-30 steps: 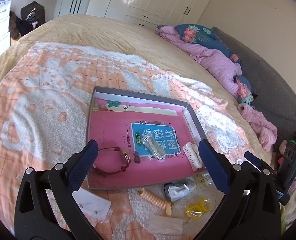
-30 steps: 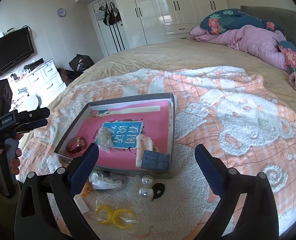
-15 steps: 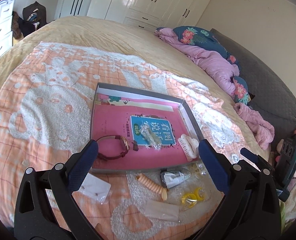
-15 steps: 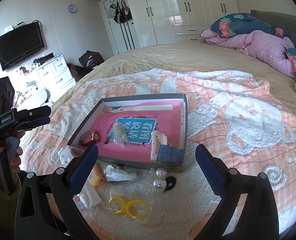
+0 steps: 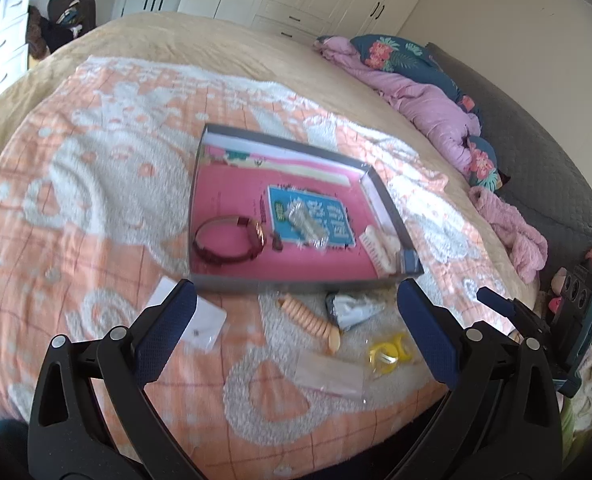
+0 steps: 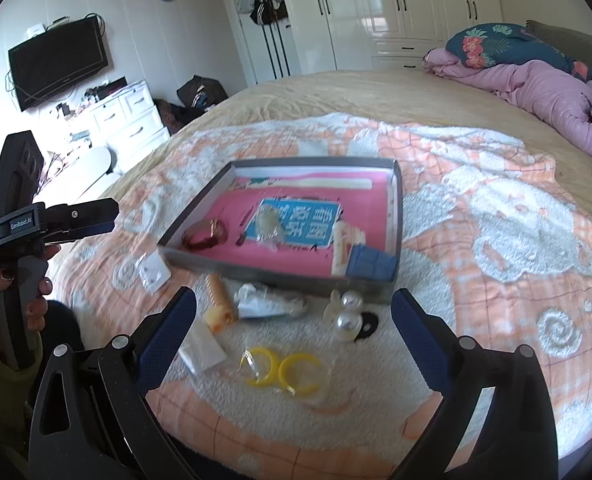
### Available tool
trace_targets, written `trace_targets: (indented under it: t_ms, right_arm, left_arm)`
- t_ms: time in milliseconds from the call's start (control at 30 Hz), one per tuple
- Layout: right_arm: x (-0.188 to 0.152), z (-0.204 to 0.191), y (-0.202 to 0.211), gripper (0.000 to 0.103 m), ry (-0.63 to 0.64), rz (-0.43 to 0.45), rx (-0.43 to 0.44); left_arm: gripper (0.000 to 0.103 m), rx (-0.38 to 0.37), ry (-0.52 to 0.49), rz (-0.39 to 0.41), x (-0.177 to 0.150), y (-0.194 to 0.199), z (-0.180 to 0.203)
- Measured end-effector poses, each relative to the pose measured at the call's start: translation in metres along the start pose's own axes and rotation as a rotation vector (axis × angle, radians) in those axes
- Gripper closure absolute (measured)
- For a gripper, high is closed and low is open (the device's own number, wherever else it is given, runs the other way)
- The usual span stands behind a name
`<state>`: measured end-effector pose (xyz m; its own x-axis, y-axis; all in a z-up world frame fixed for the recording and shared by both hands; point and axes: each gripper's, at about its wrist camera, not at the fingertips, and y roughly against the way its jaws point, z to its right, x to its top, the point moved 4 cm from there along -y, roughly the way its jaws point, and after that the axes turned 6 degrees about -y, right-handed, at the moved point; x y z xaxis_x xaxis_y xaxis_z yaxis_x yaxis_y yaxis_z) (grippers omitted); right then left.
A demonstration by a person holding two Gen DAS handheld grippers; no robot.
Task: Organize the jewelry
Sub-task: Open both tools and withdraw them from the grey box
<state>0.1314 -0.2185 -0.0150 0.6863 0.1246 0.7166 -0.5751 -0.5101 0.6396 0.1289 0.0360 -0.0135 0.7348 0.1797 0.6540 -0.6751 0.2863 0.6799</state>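
A grey box (image 5: 296, 280) (image 6: 200, 258) with a pink lining lies on the orange-and-white blanket. Inside it are a red bracelet (image 5: 228, 240) (image 6: 204, 236), a clear packet (image 5: 305, 222) (image 6: 268, 224) and a cream hair clip (image 5: 377, 248) (image 6: 341, 246). In front of the box lie a peach spiral tie (image 5: 309, 322) (image 6: 218, 300), a silvery packet (image 5: 351, 310) (image 6: 264, 302), yellow rings in a bag (image 5: 387, 354) (image 6: 282, 368), pearl earrings (image 6: 347, 316) and a white card (image 5: 194, 320) (image 6: 154, 270). My left gripper (image 5: 292, 332) and right gripper (image 6: 292, 338) hover open above these loose pieces, holding nothing.
A pink quilt and floral pillow (image 5: 427, 92) (image 6: 535, 80) lie at the bed's far right. White wardrobes (image 6: 395, 8) stand behind the bed, with a dresser (image 6: 116, 120) and a wall TV (image 6: 58, 62) on the left. A hand (image 6: 12, 308) holds the left gripper's handle beside the bed.
Both grippers have drawn back from the box and up, so more of the loose jewelry in front of it shows. Both stay open.
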Motion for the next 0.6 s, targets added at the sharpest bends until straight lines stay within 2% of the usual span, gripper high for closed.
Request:
trace_targets:
  t_ms: [600]
  right_arm:
    - [-0.026, -0.007, -0.005, 0.006, 0.003, -0.079, 0.015]
  left_arm:
    - [0.009, -0.056, -0.019, -0.128, -0.045, -0.019, 0.017]
